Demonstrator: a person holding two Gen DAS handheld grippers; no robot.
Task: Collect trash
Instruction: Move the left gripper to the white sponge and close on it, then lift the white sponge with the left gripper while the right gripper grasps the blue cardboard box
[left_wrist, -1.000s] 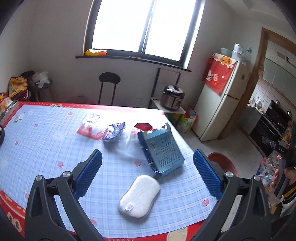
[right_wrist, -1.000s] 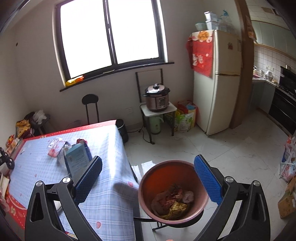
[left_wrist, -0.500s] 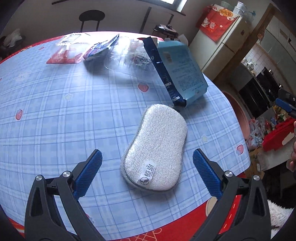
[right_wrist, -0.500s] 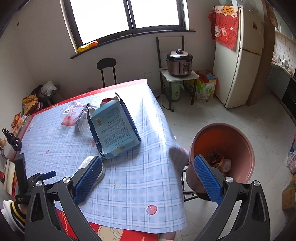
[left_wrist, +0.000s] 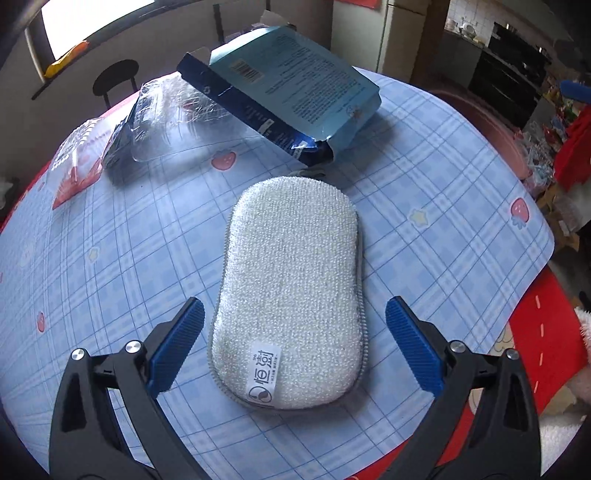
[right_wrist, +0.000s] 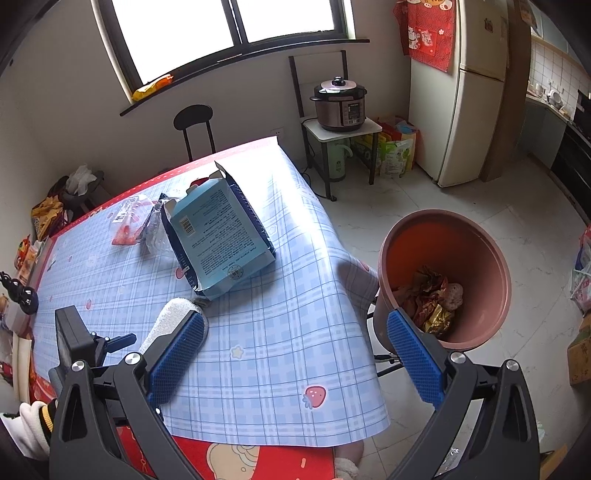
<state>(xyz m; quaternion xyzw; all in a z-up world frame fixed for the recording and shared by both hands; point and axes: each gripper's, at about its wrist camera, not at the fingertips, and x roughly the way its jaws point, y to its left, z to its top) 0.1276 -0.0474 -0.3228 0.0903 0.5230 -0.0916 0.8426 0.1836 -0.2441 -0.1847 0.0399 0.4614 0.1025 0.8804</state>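
White scrubbing sponge (left_wrist: 291, 291) flat on the blue checked desk (left_wrist: 110, 258), near the front edge, label end toward the camera. Left tongs (left_wrist: 293, 347) spread wide, one blue pad on either side of the sponge's near end, neither pad touching it. Just beyond the sponge's far end, an opened light-blue carton (left_wrist: 291, 81) on its side, torn dark-blue flap nearly touching the sponge. Left of the carton, crumpled clear plastic wrap (left_wrist: 173, 114) against a dark-blue wrapper (left_wrist: 118, 147), and further left a red-and-clear packet (left_wrist: 74, 162). In the right wrist view, same carton (right_wrist: 218, 232) mid-desk, sponge (right_wrist: 170, 321) partly hidden behind the left pad. Right tongs (right_wrist: 295, 354) also wide apart and holding nothing, poised above the desk's right edge. Beside that edge, on the floor, a reddish-brown bin (right_wrist: 443, 277) with crumpled wrappers at the bottom. Behind, a pressure cooker (right_wrist: 340, 103) on a small stand, a cream fridge (right_wrist: 461, 92) and a black stool (right_wrist: 194, 118) under the window.
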